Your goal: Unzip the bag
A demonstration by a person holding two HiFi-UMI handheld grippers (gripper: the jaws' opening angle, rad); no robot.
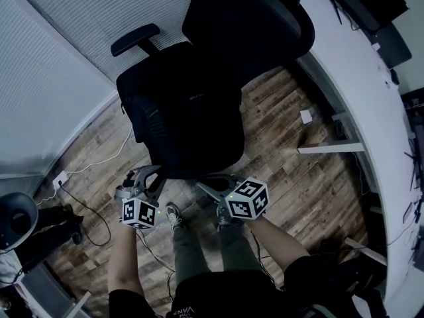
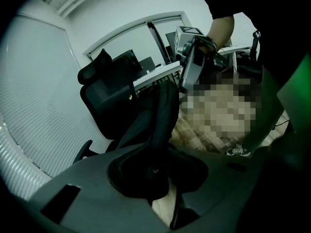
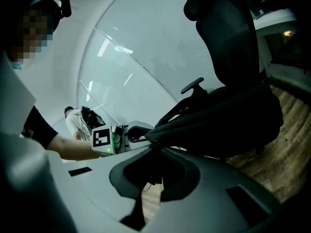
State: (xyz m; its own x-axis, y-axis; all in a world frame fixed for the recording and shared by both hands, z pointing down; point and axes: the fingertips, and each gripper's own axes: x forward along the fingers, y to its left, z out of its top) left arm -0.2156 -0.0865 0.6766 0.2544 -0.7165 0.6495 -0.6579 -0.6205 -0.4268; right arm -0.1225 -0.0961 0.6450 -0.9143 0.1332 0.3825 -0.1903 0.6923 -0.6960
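Pinching black bag (image 1: pixel 189 121) on chair (image 1: pixel 265 12) with fingers of left gripper (image 1: pixel 147 176) and right gripper (image 1: pixel 211 183); logo (image 1: pixel 193 99) unreadable

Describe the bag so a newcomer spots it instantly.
Find the black office chair on the wood floor. The bag is the soft black bundle lying on its seat, near edge meeting the left gripper and right gripper. Unlike the chair's rigid armrest, it is limp fabric.

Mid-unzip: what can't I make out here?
Where the bag zips: head view, black on the black chair, too dark.
What the right gripper pinches, if anything: right gripper view, small and dark.
Bag beyond the left gripper: left gripper view, its own fold blocks it.
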